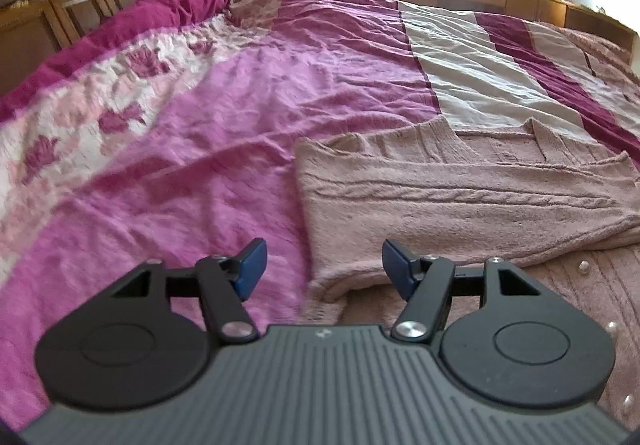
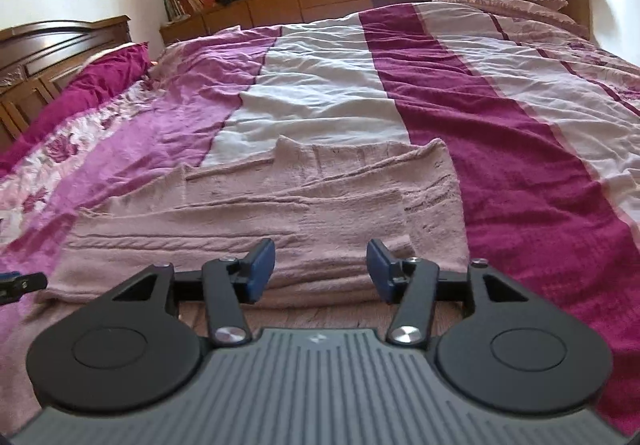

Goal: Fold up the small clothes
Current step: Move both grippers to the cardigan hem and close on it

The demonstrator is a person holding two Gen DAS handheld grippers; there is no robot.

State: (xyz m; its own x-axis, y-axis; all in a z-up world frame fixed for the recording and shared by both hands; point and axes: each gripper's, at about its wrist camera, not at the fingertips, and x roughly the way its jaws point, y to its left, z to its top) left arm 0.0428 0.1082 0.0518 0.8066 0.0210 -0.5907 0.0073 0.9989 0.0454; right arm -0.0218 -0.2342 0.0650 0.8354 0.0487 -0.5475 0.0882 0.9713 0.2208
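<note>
The pink sweater (image 1: 460, 197) lies on the bed (image 1: 224, 133), over the striped cover, and it looks partly folded already: layers are stacked across the body and there's a doubled edge near the camera. Left gripper (image 1: 324, 265) is open with nothing between its pads, hovering at the sweater's left corner. Right gripper (image 2: 321, 269) is open too, empty, just above the near edge. I'd guess another fold or some tidying is left, since the far edges look uneven.
</note>
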